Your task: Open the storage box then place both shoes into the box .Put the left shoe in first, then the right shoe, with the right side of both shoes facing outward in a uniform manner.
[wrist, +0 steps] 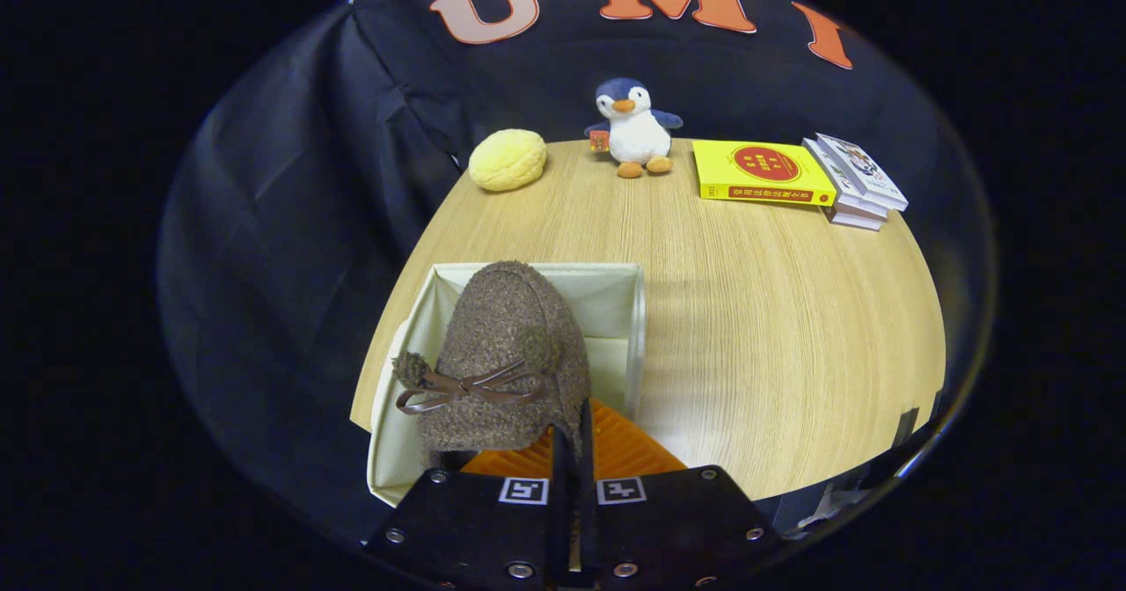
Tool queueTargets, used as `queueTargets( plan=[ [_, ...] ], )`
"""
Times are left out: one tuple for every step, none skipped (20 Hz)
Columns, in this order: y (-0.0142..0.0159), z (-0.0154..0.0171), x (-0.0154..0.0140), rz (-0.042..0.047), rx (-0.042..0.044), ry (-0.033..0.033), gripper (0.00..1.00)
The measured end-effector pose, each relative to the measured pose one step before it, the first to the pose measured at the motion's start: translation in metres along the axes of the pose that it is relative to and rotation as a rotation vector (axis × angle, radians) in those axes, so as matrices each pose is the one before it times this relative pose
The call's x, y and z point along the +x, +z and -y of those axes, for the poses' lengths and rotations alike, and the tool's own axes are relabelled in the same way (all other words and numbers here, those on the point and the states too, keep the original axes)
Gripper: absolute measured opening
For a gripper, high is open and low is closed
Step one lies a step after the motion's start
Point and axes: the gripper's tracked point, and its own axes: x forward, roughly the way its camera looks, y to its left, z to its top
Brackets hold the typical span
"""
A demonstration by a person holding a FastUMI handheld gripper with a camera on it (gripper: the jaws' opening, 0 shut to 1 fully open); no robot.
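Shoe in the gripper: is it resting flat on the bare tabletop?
No. The gripper is shut on the shoe, holding it over the open box, not on the table.

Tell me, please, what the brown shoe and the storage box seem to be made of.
The shoe, pinched at its rim by the shut gripper, looks like fuzzy, boucle-like fabric with a smooth, leather-like bow. The storage box seems matte cream fabric or board; which is unclear.

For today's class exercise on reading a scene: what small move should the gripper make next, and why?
Probably lower the fuzzy brown bow-tied shoe further into the open cream fabric storage box. The gripper is shut on the shoe's rim, and the shoe hangs over the box's opening, toe pointing away.
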Motion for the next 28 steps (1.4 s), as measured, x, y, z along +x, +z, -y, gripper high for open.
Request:
queueTargets(
  plan=[
    [-0.00466, -0.00056, 0.00506, -0.01356, 0.00484, -0.01600, 0.06],
    [-0.00524, -0.00125, 0.00382, -0.01777, 0.00300, -0.01494, 0.06],
    [-0.00701, -0.00133, 0.00354, -0.02710, 0.00345, -0.01379, 0.06],
    [-0.00720, -0.00045, 0.00318, -0.02150, 0.00053, -0.00908, 0.07],
    [-0.00465, -0.00212, 0.00147, -0.01184, -0.00181, -0.00164, 0.07],
    [0.00029, -0.00126, -0.00063, 0.00522, 0.00079, 0.00360, 0.09],
    [-0.00053, -0.00048, -0.00008, 0.00031, 0.00341, 0.00601, 0.11],
    [-0.00209, 0.00267, -0.00365, -0.01252, -0.00068, -0.00402, 0.14],
    [0.00138, 0.00196, -0.00498, 0.00522, 0.00696, 0.01064, 0.15],
    [0.00253, 0.00029, -0.00395, 0.01115, 0.00849, 0.01254, 0.17],
    [0.00561, 0.00122, -0.00720, 0.02041, 0.01401, 0.02029, 0.19],
    [0.00755, 0.00047, -0.00874, 0.02453, 0.01147, 0.02220, 0.21],
    [0.00731, 0.00309, -0.00681, 0.01984, 0.00781, 0.01960, 0.22],
    [0.00787, 0.00294, -0.00936, 0.02499, 0.00309, 0.01990, 0.26],
    [0.00960, 0.00395, -0.00990, 0.03212, -0.00254, 0.01663, 0.27],
    [0.01010, 0.00461, -0.00944, 0.03584, -0.00449, 0.01501, 0.30],
    [0.01022, 0.00581, -0.01025, 0.03942, -0.00893, 0.01494, 0.32],
    [0.01008, 0.00693, -0.00898, 0.04237, -0.01109, 0.01079, 0.38],
    [0.01221, 0.00776, -0.00875, 0.04630, -0.01361, 0.01149, 0.41],
    [0.00943, 0.00931, -0.00845, 0.04390, -0.01182, 0.00168, 0.45],
    [0.01050, 0.00959, -0.00827, 0.03992, -0.01015, 0.00573, 0.50],
    [0.00920, 0.00919, -0.00777, 0.04038, -0.00849, 0.00415, 0.55],
    [0.01081, 0.00957, -0.00931, 0.03947, -0.00477, 0.00362, 0.57],
    [0.00991, 0.00947, -0.00929, 0.03283, -0.00183, 0.00289, 0.61],
    [0.01325, 0.00717, -0.01212, 0.04288, -0.00046, 0.01060, 0.62],
    [0.01606, 0.00790, -0.01093, 0.05042, -0.01005, 0.00123, 0.66],
    [0.01725, 0.01088, -0.01128, 0.04944, -0.01828, -0.00466, 0.68],
    [0.01460, 0.01116, -0.00986, 0.04824, -0.02487, -0.00756, 0.71]
  ],
)
